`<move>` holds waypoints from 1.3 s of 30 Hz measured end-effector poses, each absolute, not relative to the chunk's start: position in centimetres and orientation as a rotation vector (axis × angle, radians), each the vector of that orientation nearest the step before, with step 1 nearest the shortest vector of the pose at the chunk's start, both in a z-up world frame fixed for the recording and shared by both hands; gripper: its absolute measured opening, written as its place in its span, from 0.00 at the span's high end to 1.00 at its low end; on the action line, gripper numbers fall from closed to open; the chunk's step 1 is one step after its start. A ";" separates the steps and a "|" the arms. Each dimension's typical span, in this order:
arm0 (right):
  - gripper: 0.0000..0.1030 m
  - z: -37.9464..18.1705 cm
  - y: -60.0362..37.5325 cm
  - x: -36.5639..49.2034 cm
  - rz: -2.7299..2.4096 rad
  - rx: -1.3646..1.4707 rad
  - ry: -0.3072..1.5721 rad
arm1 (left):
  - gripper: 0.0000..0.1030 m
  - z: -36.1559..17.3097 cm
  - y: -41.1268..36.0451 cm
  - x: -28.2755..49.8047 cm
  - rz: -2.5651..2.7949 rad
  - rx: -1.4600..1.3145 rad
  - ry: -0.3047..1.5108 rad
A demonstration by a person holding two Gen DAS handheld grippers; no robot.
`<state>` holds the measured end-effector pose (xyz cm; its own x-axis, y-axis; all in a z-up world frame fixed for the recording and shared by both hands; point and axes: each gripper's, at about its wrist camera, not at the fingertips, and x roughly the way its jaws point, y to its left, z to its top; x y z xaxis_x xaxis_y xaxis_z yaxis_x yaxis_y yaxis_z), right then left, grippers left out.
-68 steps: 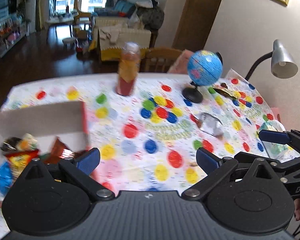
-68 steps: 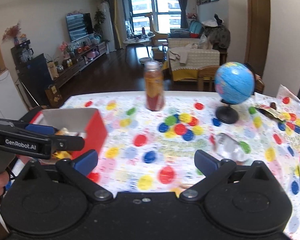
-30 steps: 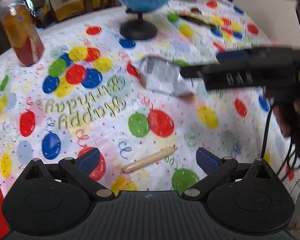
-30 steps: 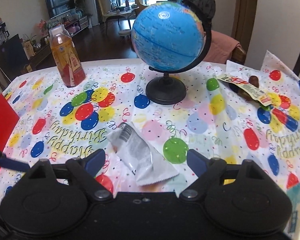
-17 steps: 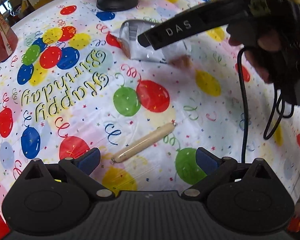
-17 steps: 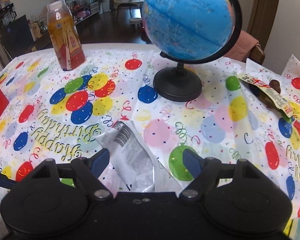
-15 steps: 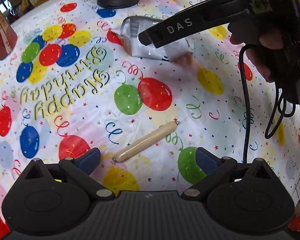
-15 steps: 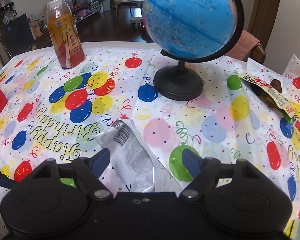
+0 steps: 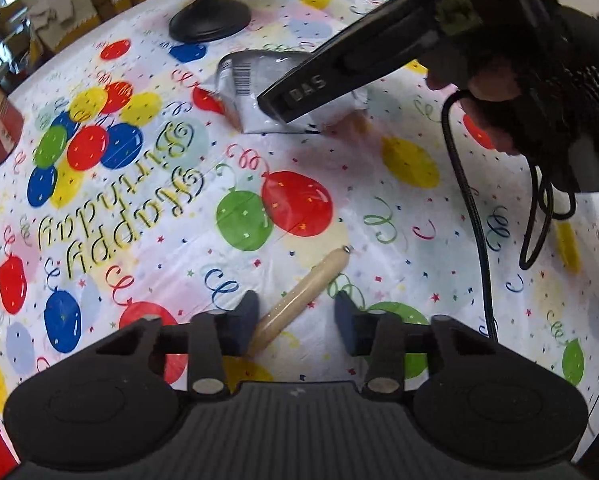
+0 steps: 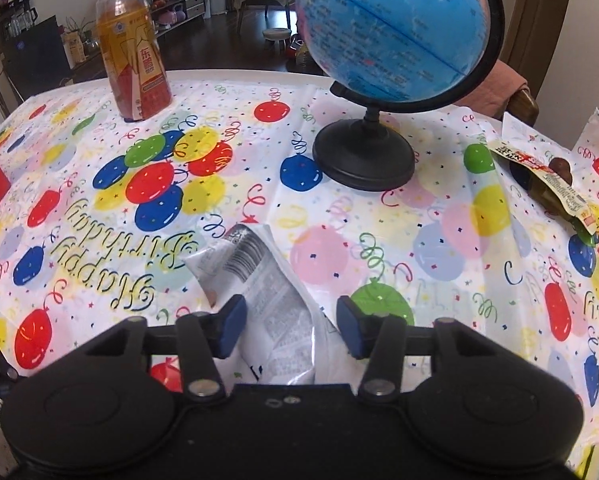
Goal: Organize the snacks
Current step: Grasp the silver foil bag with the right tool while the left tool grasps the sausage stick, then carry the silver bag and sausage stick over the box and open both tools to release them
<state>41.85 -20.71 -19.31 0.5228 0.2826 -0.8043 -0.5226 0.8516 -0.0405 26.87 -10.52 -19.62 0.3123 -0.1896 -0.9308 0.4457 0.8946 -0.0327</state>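
The tan sausage-shaped snack stick (image 9: 303,294) lies on the balloon-print tablecloth (image 9: 399,200), its near end between the half-open fingers of the left gripper (image 9: 296,325), touching the left pad, not clamped. Being round, it could roll or squirt out if squeezed off-centre. Farther off, the right gripper (image 10: 287,326), also part-open, straddles a silvery foil snack packet (image 10: 259,280); thin foil may slip.

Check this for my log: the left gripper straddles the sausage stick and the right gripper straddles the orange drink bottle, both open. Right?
Not quite. The left gripper does straddle the sausage stick, but the right wrist view shows the right gripper around the silver snack packet; the orange drink bottle stands far off. Both are open.
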 end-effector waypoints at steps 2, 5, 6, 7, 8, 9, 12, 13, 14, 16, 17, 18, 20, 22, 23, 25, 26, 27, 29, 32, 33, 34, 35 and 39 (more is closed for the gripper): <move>0.59 -19.4 -20.4 41.4 0.485 -0.323 0.892 | 0.66 -19.6 -10.7 26.8 -0.422 0.249 1.185; 0.69 -19.3 -20.2 40.7 0.478 -0.326 0.892 | 0.75 -19.6 -11.1 26.4 -0.417 0.273 1.174; 0.71 -19.3 -20.3 40.5 0.479 -0.321 0.892 | 0.84 -19.6 -11.2 26.3 -0.420 0.270 1.170; 0.71 -19.2 -20.4 40.2 0.478 -0.314 0.894 | 0.85 -19.5 -11.3 26.1 -0.418 0.268 1.167; 0.72 -19.2 -20.5 39.9 0.476 -0.303 0.901 | 0.88 -19.5 -11.4 26.0 -0.413 0.269 1.163; 0.73 -19.2 -20.6 39.6 0.474 -0.295 0.907 | 0.89 -19.5 -11.5 25.9 -0.409 0.268 1.160; 0.74 -19.1 -21.2 38.5 0.438 -0.264 0.924 | 0.90 -19.4 -11.2 25.9 -0.394 0.220 1.165; 0.74 -19.1 -21.5 38.1 0.426 -0.246 0.931 | 0.90 -19.4 -10.9 26.0 -0.390 0.194 1.172; 0.74 -19.0 -21.8 37.7 0.413 -0.227 0.937 | 0.90 -19.4 -10.6 26.1 -0.385 0.169 1.181; 0.75 -18.8 -22.5 36.8 0.382 -0.187 0.947 | 0.90 -19.3 -10.1 26.0 -0.373 0.131 1.191; 0.75 -18.6 -22.9 36.3 0.372 -0.169 0.948 | 0.90 -19.2 -9.9 25.9 -0.368 0.118 1.191; 0.75 -18.5 -23.2 35.8 0.364 -0.151 0.948 | 0.90 -19.1 -9.6 25.7 -0.363 0.107 1.190; 0.75 -18.1 -23.6 34.8 0.350 -0.121 0.951 | 0.90 -19.0 -9.0 25.3 -0.345 0.088 1.194; 0.75 -17.7 -23.8 33.6 0.341 -0.096 0.953 | 0.90 -18.8 -8.5 25.0 -0.323 0.074 1.196; 0.75 -17.5 -23.8 33.1 0.336 -0.083 0.955 | 0.90 -18.6 -8.2 24.7 -0.311 0.065 1.196; 0.75 -17.0 -23.8 31.9 0.329 -0.060 0.959 | 0.90 -18.1 -7.6 24.1 -0.300 0.038 1.191; 0.75 -16.7 -23.7 31.4 0.327 -0.056 0.960 | 0.90 -17.8 -7.3 23.6 -0.295 0.029 1.185; 0.75 -16.5 -23.5 30.8 0.328 -0.054 0.958 | 0.90 -17.5 -7.0 23.2 -0.286 0.022 1.177; 0.75 -15.8 -23.2 29.8 0.330 -0.047 0.951 | 0.90 -16.8 -6.4 22.4 -0.273 0.005 1.164; 0.75 -14.7 -22.6 28.2 0.335 -0.035 0.939 | 0.90 -15.7 -5.3 21.1 -0.241 -0.018 1.149; 0.75 -14.4 -22.3 27.6 0.337 -0.034 0.933 | 0.90 -15.4 -4.9 20.7 -0.231 -0.024 1.140; 0.75 -14.0 -22.0 27.1 0.338 -0.035 0.928 | 0.90 -14.9 -4.5 20.1 -0.225 -0.028 1.130; 0.75 -13.7 -21.7 26.5 0.342 -0.036 0.924 | 0.90 -14.5 -4.1 19.6 -0.218 -0.032 1.119; 0.75 -12.4 -20.0 24.5 0.357 -0.039 0.908 | 0.90 -13.0 -2.1 17.6 -0.190 -0.056 1.090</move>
<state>24.49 -20.05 -12.36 0.5605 0.2866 -0.7770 -0.3193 0.9405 0.1165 17.63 -2.14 -12.96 0.4481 -0.1812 -0.8754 0.1260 0.9823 -0.1387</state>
